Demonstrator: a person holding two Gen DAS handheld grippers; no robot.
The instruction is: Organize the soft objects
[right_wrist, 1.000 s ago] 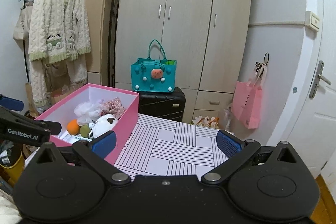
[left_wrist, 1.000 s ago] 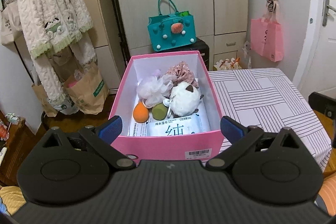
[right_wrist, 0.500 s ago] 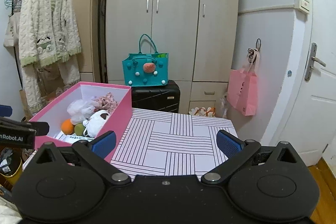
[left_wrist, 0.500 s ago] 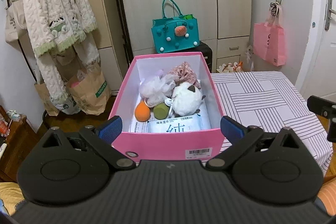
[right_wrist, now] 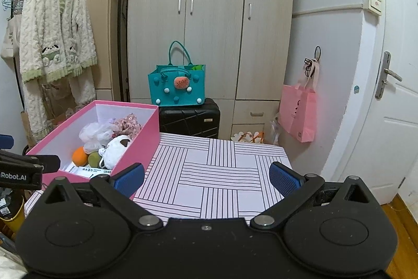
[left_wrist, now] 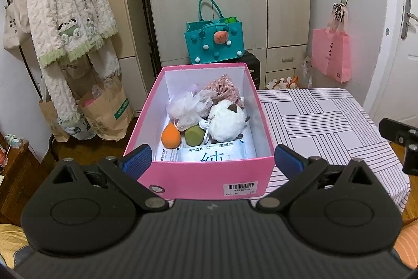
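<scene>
A pink box (left_wrist: 201, 178) stands on the left of the striped table (left_wrist: 321, 119). In it lie a white plush toy (left_wrist: 226, 120), a white mesh bath puff (left_wrist: 189, 106), a pink floral scrunchie (left_wrist: 224, 89), an orange sponge (left_wrist: 171, 138), a green sponge (left_wrist: 194, 135) and a pack of wet wipes (left_wrist: 213, 154). My left gripper (left_wrist: 212, 161) is open and empty, just before the box's near wall. My right gripper (right_wrist: 206, 177) is open and empty, above the bare table (right_wrist: 209, 174) right of the box (right_wrist: 130, 148).
A teal felt bag (right_wrist: 176, 85) sits on a black suitcase (right_wrist: 189, 119) behind the table. A pink bag (right_wrist: 297, 111) hangs on the right wall by the door. A robe (left_wrist: 68, 25) hangs on a rack at the left, paper bags (left_wrist: 104, 111) below it.
Both grippers have drawn back and risen slightly, so the box and table look a little farther away. Both stay open. The things in the box have not moved.
</scene>
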